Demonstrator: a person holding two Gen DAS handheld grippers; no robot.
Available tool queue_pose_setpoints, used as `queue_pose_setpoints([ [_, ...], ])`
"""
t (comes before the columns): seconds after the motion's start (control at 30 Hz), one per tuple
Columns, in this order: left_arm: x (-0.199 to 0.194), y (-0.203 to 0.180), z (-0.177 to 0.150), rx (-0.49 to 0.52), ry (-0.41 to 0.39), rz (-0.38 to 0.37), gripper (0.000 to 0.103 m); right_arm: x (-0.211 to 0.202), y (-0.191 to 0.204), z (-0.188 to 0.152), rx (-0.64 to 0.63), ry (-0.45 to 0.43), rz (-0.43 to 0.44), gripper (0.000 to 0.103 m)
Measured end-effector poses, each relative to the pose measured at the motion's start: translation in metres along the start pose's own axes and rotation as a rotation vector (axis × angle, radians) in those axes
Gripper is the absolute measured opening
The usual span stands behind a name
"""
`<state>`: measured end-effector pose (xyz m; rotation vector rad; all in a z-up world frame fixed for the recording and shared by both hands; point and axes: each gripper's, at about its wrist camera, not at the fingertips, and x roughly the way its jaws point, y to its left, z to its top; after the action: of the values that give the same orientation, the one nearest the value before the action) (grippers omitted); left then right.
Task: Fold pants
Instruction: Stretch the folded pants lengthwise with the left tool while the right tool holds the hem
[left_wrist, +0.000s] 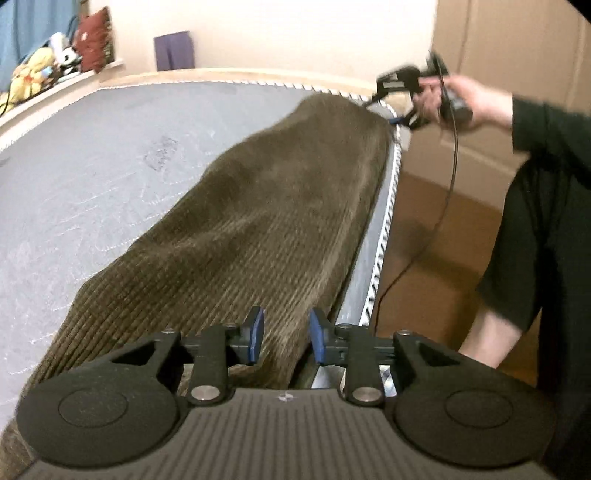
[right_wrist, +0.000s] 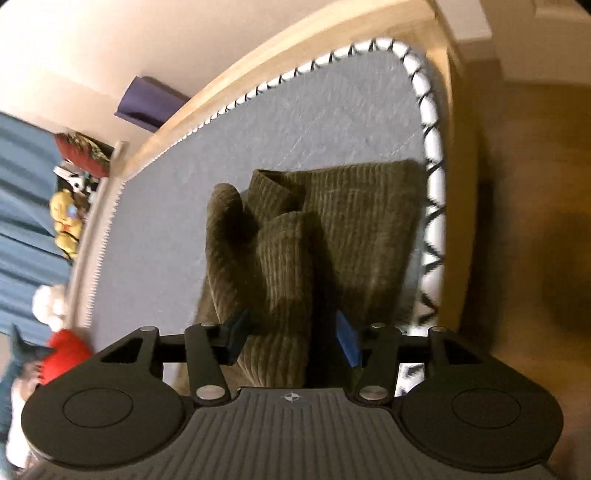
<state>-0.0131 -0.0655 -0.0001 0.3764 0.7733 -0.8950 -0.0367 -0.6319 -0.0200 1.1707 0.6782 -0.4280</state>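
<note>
Our left gripper stands with its blue pads a narrow gap apart, the cloth running between them but not pinched, so far as we can see. Our right gripper has its jaws wider, a bunched fold of cloth rising between the pads, again without a clear pinch; in the left view it sits blurred at the far end of the garment.

The olive-brown corduroy pants lie lengthwise along the near edge of the grey quilted mattress, one end under each tool. At the right end the legs are rumpled into soft humps rather than flat.

We judge the corduroy thick, soft and fairly heavy — it will drape and sag, not hold a crease by itself, and its ribbed nap should give the pads good purchase. Taking hold at the hems and the waistband edge, through both layers, seems the surest way.

Around us: the mattress's black-and-white corded edge just beside the pants, a trailing black cable off the side, and plush toys well apart on the ledge. The drop at the mattress edge is the main hazard — the cloth could slide off.
</note>
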Motion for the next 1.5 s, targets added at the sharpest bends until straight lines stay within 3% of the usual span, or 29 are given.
queue_pose_setpoints([
  [0.07, 0.001, -0.002, 0.001, -0.008, -0.007, 0.014, 0.03, 0.009, -0.001, 0.006, 0.015, 0.004, 0.052, 0.055],
  [0.27, 0.008, -0.007, -0.004, 0.015, -0.014, 0.01, 0.03, 0.036, -0.008, 0.022, 0.041, -0.012, 0.071, 0.053],
  [0.33, 0.015, -0.006, -0.005, 0.028, -0.005, 0.009, 0.03, 0.043, -0.007, 0.031, 0.039, -0.024, 0.068, 0.043],
  [0.37, 0.018, -0.006, -0.004, 0.029, 0.001, 0.012, 0.03, 0.047, -0.006, 0.033, 0.034, -0.028, 0.066, 0.024],
  [0.4, 0.023, -0.004, -0.004, 0.028, 0.006, 0.015, 0.03, 0.047, -0.004, 0.033, 0.023, -0.04, 0.067, 0.01],
  [0.43, 0.023, -0.003, -0.003, 0.029, 0.009, 0.017, 0.03, 0.045, -0.001, 0.032, 0.0, -0.06, 0.072, 0.01],
  [0.5, 0.024, -0.002, -0.001, 0.034, 0.002, 0.029, 0.03, 0.026, 0.016, 0.027, -0.099, -0.14, 0.092, 0.01],
  [0.57, 0.024, 0.0, 0.002, 0.027, -0.006, 0.036, 0.03, -0.007, 0.036, 0.019, -0.201, -0.276, 0.123, 0.009],
  [0.63, 0.026, 0.002, 0.004, 0.02, -0.01, 0.041, 0.03, -0.039, 0.045, 0.006, -0.262, -0.44, 0.079, 0.009],
  [0.7, 0.027, 0.001, 0.006, 0.026, -0.003, 0.038, 0.03, -0.046, 0.038, -0.009, -0.255, -0.502, -0.042, 0.009],
  [0.77, 0.029, 0.0, 0.005, 0.034, 0.012, 0.044, 0.03, -0.036, 0.017, -0.013, -0.166, -0.46, -0.222, 0.009],
  [0.83, 0.031, -0.002, 0.004, 0.039, 0.031, 0.043, 0.03, -0.025, -0.003, -0.012, -0.066, -0.4, -0.297, 0.009],
  [0.93, 0.031, -0.004, 0.001, 0.05, 0.046, 0.035, 0.03, -0.018, -0.006, -0.007, -0.082, -0.367, -0.287, 0.012],
  [1.07, 0.027, -0.001, -0.003, 0.029, 0.054, 0.011, 0.037, -0.035, 0.008, -0.007, -0.154, -0.478, -0.324, 0.028],
  [1.17, 0.03, -0.003, -0.01, 0.045, 0.084, -0.005, 0.043, -0.04, 0.022, -0.009, -0.195, -0.516, -0.292, 0.031],
  [1.3, 0.041, -0.01, -0.022, 0.094, 0.13, 0.001, 0.044, -0.035, 0.047, -0.022, -0.308, -0.487, -0.2, 0.034],
  [1.33, 0.042, -0.009, -0.023, 0.098, 0.135, 0.003, 0.04, -0.032, 0.052, -0.026, -0.341, -0.464, -0.168, 0.036],
  [1.37, 0.042, -0.008, -0.023, 0.089, 0.143, -0.006, 0.015, -0.028, 0.059, -0.03, -0.38, -0.428, -0.123, 0.042],
  [1.4, 0.039, -0.006, -0.022, 0.082, 0.149, -0.03, 0.012, -0.024, 0.066, -0.034, -0.421, -0.381, -0.079, 0.05],
  [1.5, 0.007, -0.002, -0.017, 0.131, 0.088, -0.07, 0.006, -0.006, 0.085, -0.047, -0.562, -0.192, 0.052, 0.053],
])
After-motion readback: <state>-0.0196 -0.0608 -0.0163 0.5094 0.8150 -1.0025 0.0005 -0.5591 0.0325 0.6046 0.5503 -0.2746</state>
